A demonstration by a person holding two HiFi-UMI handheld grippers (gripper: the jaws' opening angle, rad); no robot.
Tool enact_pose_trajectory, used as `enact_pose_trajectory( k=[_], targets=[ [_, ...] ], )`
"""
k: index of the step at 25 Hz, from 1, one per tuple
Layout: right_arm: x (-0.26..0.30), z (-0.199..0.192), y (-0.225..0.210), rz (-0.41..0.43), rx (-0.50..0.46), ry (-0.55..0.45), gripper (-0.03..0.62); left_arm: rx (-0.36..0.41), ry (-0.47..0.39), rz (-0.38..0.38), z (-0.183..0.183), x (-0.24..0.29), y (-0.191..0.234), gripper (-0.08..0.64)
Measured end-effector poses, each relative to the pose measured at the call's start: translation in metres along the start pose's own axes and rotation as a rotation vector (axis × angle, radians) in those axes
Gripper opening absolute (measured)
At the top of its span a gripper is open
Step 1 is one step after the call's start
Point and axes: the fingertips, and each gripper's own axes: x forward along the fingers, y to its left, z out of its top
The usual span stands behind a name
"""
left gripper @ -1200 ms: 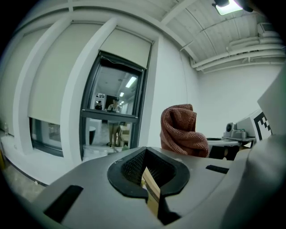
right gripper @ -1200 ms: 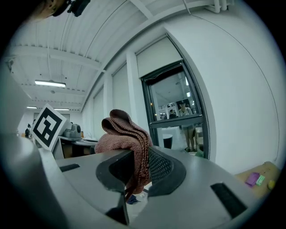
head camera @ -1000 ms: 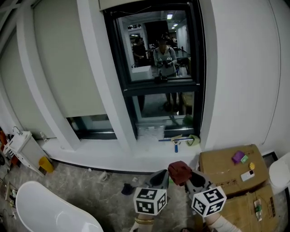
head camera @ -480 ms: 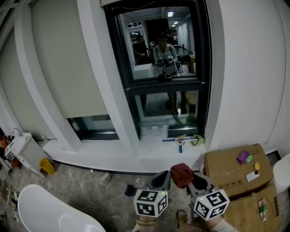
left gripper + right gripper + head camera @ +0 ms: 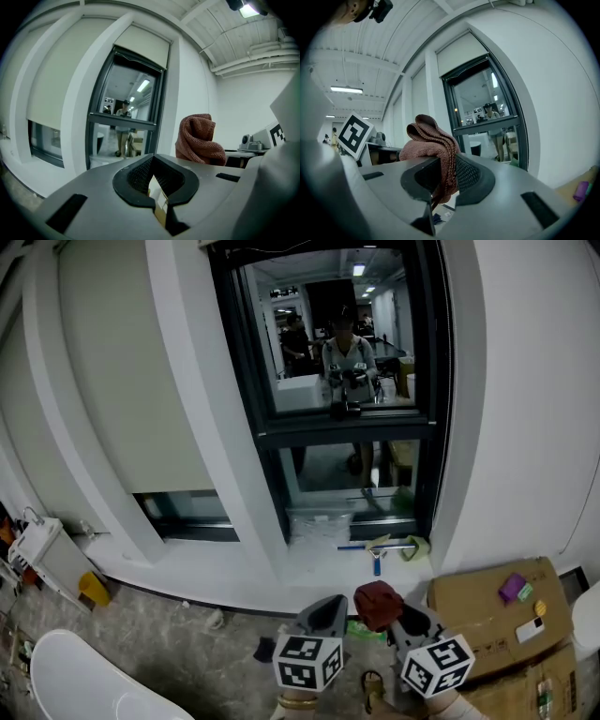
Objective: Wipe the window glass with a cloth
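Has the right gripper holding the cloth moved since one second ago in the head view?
Yes. The right gripper, shut on the cloth, is now slightly closer to the squeegee on the windowsill, so it moved forward, toward the window.

I see my left gripper (image 5: 323, 613) and right gripper (image 5: 392, 613) as smooth grey shells. Beyond each white marker cube (image 5: 309, 660) with black squares, black mesh-textured pads (image 5: 138, 173) line the jaws, with dark rectangular slots (image 5: 65, 213) alongside.
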Motion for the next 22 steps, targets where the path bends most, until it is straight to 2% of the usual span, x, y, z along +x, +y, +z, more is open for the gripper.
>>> enact_pose_trajectory(
  k=[12, 22],
  targets=[
    [0.109, 0.051, -0.096, 0.032, -0.030, -0.012, 0.057, 0.004, 0.018, 0.016, 0.046, 0.128, 0.042, 0.005],
    [0.176, 0.070, -0.154, 0.055, -0.049, -0.015, 0.057, 0.019, 0.009, 0.025, 0.079, 0.212, 0.072, 0.005]
  ],
)
